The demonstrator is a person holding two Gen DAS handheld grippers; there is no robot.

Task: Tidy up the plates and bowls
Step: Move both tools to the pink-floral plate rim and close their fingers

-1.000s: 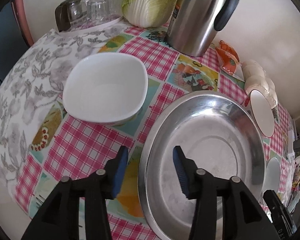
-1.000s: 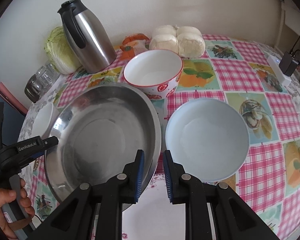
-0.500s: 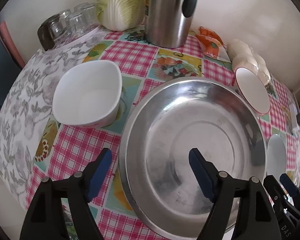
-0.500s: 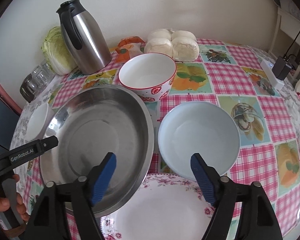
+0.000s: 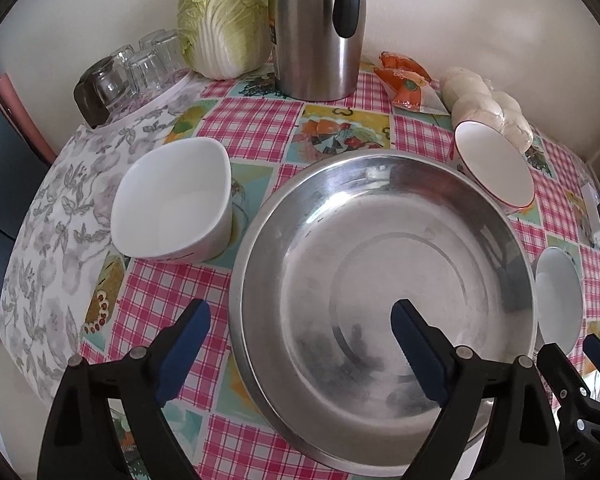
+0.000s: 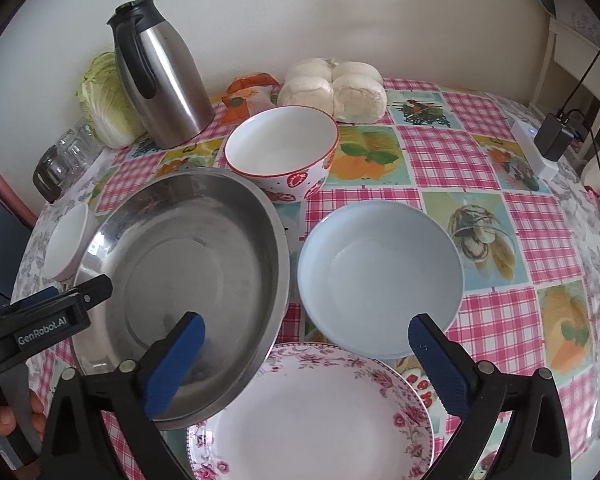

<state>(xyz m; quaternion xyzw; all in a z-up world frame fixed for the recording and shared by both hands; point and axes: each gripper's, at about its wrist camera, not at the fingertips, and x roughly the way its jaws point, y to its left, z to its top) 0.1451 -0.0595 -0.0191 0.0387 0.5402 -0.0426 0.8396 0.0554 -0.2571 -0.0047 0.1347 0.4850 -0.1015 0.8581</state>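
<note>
A large steel basin sits mid-table. A white squarish bowl stands to its left. A strawberry-print bowl stands behind it, a pale blue bowl to its right. A floral plate lies at the front, partly under the basin's rim. My left gripper is open, straddling the basin's near-left rim. My right gripper is open and empty above the floral plate.
A steel thermos jug, a cabbage, upturned glasses, an orange packet and bagged buns line the back by the wall. A white power strip with charger lies at the right edge.
Both grippers have opened wide from a narrow gap. The left has swung right so the basin fills its view; the right has pulled back, showing the floral plate.
</note>
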